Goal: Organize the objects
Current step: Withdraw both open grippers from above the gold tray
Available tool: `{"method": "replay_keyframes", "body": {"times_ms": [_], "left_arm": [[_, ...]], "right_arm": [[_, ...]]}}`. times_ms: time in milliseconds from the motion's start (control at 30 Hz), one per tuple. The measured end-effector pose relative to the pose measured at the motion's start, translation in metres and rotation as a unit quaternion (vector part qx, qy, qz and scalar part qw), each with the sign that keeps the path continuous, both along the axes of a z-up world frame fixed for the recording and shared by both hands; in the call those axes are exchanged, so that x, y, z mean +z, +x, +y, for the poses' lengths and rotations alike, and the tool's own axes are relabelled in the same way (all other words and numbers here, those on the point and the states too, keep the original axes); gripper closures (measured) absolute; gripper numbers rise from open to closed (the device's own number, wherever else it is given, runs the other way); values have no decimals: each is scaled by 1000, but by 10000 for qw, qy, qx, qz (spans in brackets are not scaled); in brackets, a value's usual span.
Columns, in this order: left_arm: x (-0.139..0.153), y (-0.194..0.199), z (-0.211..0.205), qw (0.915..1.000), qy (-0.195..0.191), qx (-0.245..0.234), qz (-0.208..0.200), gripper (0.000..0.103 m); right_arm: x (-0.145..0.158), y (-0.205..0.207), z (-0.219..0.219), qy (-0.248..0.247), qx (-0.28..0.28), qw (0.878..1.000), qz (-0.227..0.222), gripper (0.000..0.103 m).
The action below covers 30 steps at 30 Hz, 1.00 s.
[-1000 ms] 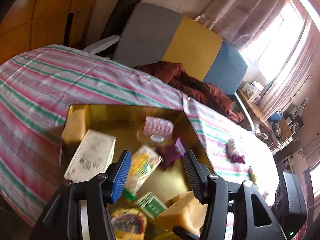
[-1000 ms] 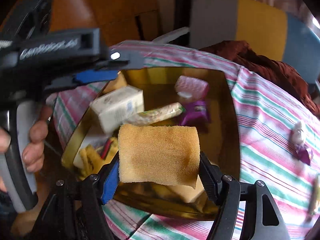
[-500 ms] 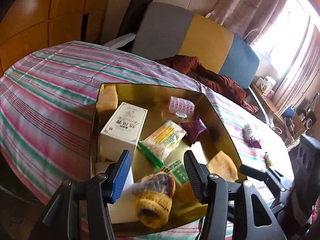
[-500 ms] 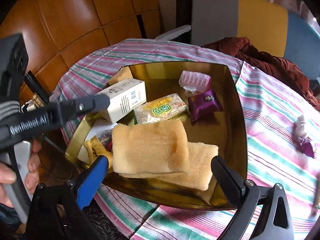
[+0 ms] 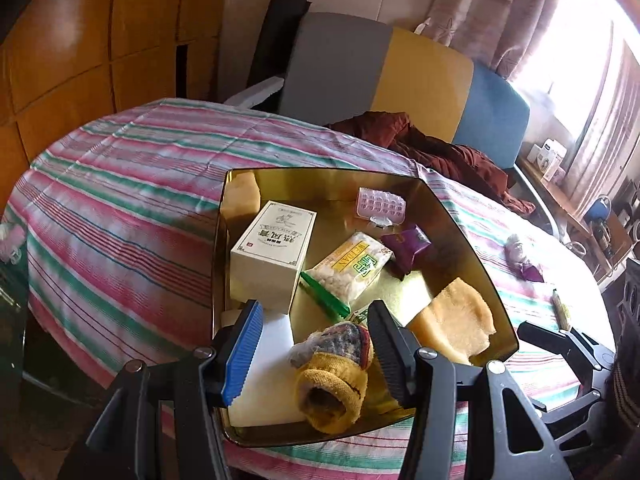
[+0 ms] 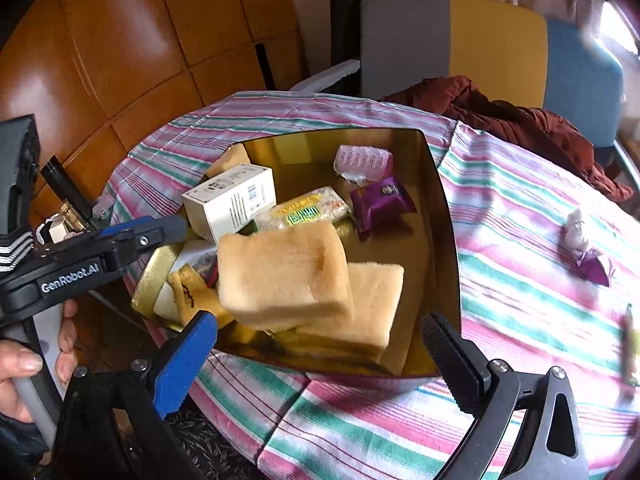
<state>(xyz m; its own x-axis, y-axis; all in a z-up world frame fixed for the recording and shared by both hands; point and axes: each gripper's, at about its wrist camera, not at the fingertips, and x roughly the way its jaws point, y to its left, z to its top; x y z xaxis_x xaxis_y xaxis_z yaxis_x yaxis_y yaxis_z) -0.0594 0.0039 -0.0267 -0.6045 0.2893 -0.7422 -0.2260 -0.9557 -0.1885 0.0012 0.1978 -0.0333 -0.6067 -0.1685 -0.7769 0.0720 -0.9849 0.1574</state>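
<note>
A gold tray (image 5: 320, 170) on the striped table holds a white box (image 5: 272, 256), a snack bag (image 5: 352, 268), a purple packet (image 5: 408, 244), a pink case (image 5: 380, 204) and a yellow sock (image 5: 332, 384). My left gripper (image 5: 315, 312) hovers over the tray's near corner, half open, with nothing between its fingers. In the right wrist view my right gripper (image 6: 320, 322) stands wide open at the near rim of the tray (image 6: 448, 216). Just beyond it a tan sponge (image 6: 284, 272) lies free on a second sponge (image 6: 376, 296).
A small purple-wrapped thing (image 6: 588, 252) and a thin stick (image 6: 628, 340) lie on the tablecloth right of the tray. A grey, yellow and blue chair back (image 5: 400, 76) with a dark red cloth (image 5: 432, 148) stands behind. A hand (image 6: 24, 364) grips the left tool.
My right gripper has opened wide and the sponge it held now lies in the tray on the other sponge. My left gripper has drawn back from over the tray.
</note>
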Motion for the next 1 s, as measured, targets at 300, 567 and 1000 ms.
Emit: {"method": "replay_keyframes", "body": {"times_ms": [300, 567, 1000], "left_arm": [[14, 10, 9, 9989, -255, 43, 394, 48], [17, 15, 13, 9982, -354, 3, 479, 48], [23, 24, 21, 9968, -496, -119, 613, 48]], "right_arm": [[7, 8, 0, 333, -217, 9989, 256, 0], [12, 8, 7, 508, -488, 9966, 435, 0], [13, 16, 33, 575, -946, 9929, 446, 0]]}}
